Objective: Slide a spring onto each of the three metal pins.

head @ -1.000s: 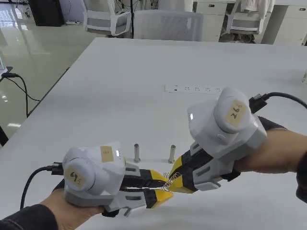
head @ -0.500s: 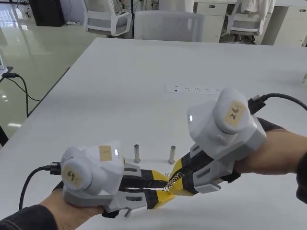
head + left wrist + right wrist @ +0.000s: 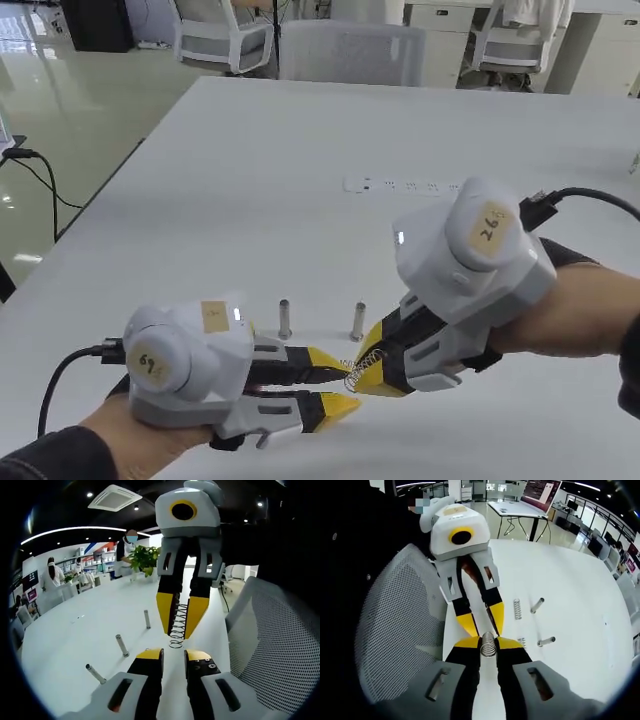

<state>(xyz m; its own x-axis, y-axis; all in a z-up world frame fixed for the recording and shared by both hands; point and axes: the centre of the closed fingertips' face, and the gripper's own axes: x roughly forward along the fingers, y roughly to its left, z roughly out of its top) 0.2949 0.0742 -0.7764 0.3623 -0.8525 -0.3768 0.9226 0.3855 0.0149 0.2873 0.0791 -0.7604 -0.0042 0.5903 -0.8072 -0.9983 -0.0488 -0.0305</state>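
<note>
My right gripper (image 3: 488, 642) is shut on a small metal spring (image 3: 488, 649), whose end sticks out between its yellow tips. In the head view the held spring (image 3: 366, 366) hangs just above the table in front of two upright metal pins (image 3: 285, 318) (image 3: 358, 321). My left gripper (image 3: 348, 382) faces it from the left, open, with nothing between its fingers. The left gripper view shows the right gripper (image 3: 178, 632) coming down from above with the spring (image 3: 179, 620), and three pins (image 3: 122, 645) stand on the white table to the left.
A loose spring (image 3: 517, 609) lies on the table beside a pin (image 3: 537, 605). A white power strip (image 3: 405, 186) lies further back on the table (image 3: 300, 180). Mesh office chairs (image 3: 350, 52) stand at the far edge.
My left gripper's jaws have spread apart and drawn back a little from the spring. The right gripper keeps hold of the spring and has lifted slightly.
</note>
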